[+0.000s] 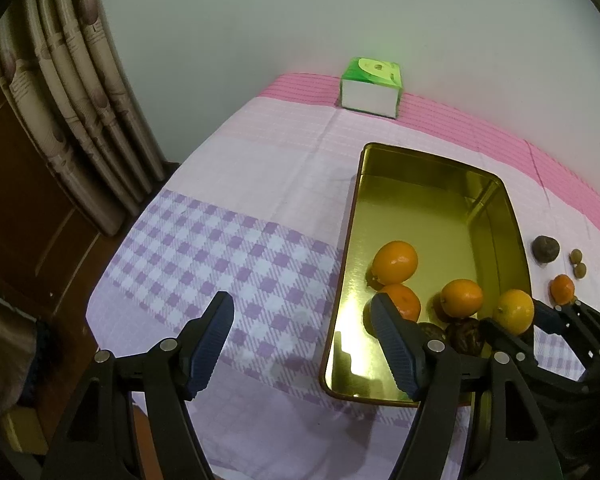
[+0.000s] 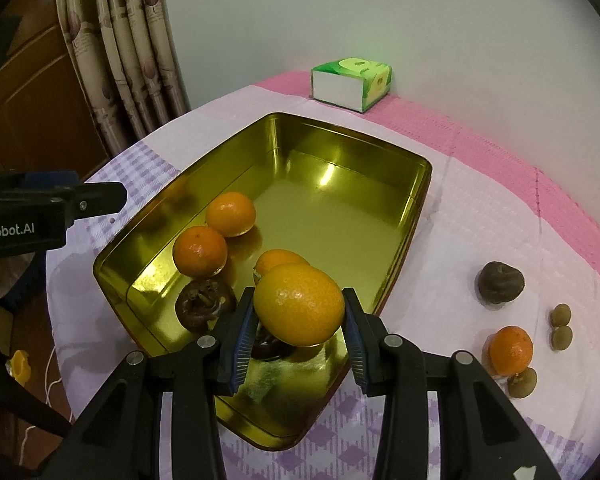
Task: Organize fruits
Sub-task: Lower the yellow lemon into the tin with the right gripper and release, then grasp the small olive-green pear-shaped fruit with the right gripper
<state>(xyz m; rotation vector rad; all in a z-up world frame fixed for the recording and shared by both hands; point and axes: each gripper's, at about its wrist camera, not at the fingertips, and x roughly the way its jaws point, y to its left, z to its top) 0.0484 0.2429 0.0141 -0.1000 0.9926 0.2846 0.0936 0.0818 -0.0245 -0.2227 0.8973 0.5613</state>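
In the left wrist view, the left gripper hangs open and empty over the checked tablecloth, the gold tin at two o'clock. In the right wrist view, the right gripper clamps a yellow-orange mandarin above the tin's near end; a loose mandarin lies at three o'clock.

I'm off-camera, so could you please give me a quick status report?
Right gripper shut on an orange above gold tin. Left gripper open, empty. Nothing blocking.
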